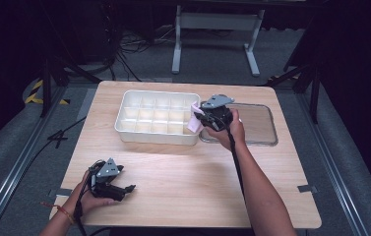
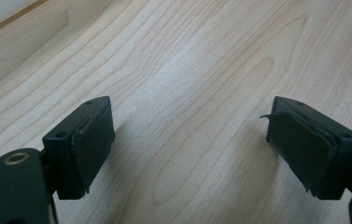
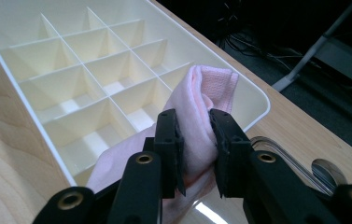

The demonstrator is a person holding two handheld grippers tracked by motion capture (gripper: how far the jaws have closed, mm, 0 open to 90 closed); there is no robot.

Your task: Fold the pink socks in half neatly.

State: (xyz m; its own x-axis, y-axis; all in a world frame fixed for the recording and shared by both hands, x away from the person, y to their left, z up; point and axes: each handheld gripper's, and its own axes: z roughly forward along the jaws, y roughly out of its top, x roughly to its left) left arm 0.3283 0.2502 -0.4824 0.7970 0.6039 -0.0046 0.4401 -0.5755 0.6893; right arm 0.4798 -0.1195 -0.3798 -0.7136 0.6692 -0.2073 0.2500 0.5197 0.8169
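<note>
A folded pink cloth [image 3: 201,116] is pinched between the jaws of my right gripper [image 3: 196,140], which is shut on it. In the high view the right gripper [image 1: 207,118] holds the pink cloth [image 1: 194,123] over the right end of the white divided tray [image 1: 156,137], above the cells nearest that end wall. The tray's compartments [image 3: 71,79] look bare. My left gripper [image 1: 124,189] rests low at the front left of the wooden table [image 1: 188,177]. Its jaws stand wide apart over bare wood, pads [image 2: 94,144] facing each other with nothing between them.
A clear flat lid [image 1: 257,123] lies on the table right of the tray, under the right hand. Its rounded rim [image 3: 295,163] shows beside the right jaws. Beyond the table's far edge are a white stand's legs [image 1: 212,44] and cables on the floor.
</note>
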